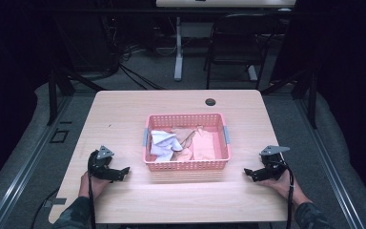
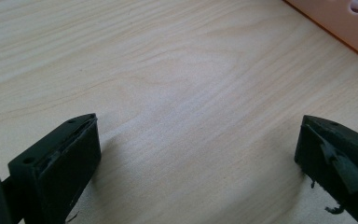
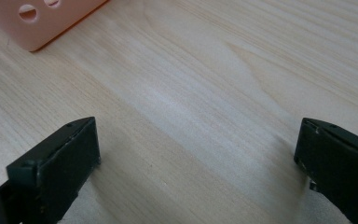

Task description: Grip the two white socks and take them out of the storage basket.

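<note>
Lower left of the high view: left gripper (image 1: 122,171), jaws spread wide, empty, resting on the wooden table (image 1: 124,114); lower right: right gripper (image 1: 249,172), likewise spread and empty. Centre, between and just beyond them: pink basket (image 1: 187,165) holding a white cloth (image 1: 164,143) and peach cloths (image 1: 203,144).

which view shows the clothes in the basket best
The high view: it looks down into the pink basket, so the white cloth and peach cloths inside show. Each gripper view catches just a corner of the basket's wall, no cloth.
</note>
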The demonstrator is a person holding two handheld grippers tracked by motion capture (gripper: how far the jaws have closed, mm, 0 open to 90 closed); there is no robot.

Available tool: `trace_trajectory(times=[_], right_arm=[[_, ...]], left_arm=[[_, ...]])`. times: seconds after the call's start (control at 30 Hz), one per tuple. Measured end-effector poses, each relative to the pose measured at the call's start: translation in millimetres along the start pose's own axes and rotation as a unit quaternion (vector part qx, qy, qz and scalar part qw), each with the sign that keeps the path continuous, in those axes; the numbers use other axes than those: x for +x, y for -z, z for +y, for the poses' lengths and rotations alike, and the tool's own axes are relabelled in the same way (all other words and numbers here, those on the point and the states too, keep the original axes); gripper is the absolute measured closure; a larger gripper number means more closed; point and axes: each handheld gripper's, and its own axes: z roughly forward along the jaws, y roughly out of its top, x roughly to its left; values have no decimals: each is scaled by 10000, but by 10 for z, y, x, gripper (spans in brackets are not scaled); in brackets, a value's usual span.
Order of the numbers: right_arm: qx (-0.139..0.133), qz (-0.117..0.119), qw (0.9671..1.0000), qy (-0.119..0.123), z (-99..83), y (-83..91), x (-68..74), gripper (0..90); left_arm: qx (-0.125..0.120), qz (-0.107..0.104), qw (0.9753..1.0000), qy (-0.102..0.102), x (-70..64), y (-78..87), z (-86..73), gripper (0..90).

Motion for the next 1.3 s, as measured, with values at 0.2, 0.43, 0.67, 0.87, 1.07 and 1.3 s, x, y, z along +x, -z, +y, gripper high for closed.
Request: trace_trajectory(times=[0.2, 0.43, 0.67, 0.87, 1.07, 1.3], right_arm=[[35, 21, 10000, 88, 9, -1, 8, 0], [86, 76, 9998, 144, 27, -10, 9, 0], [55, 37, 9999, 114, 22, -10, 20, 0], [62, 63, 9999, 125, 24, -11, 17, 0], [94, 41, 9999, 109, 29, -9, 23, 0], [81, 34, 9999, 91, 29, -14, 26, 0]], left_arm=[[4, 20, 10000, 16, -6, 5, -5, 2], [8, 18, 10000, 12, -5, 4, -4, 2], [208, -293, 9993, -74, -3, 34, 42, 0], [355, -215, 9991, 50, 11, 120, 134, 0], [423, -119, 9986, 299, 48, 177, 185, 0], [308, -187, 9989, 287, 16, 304, 385, 0]])
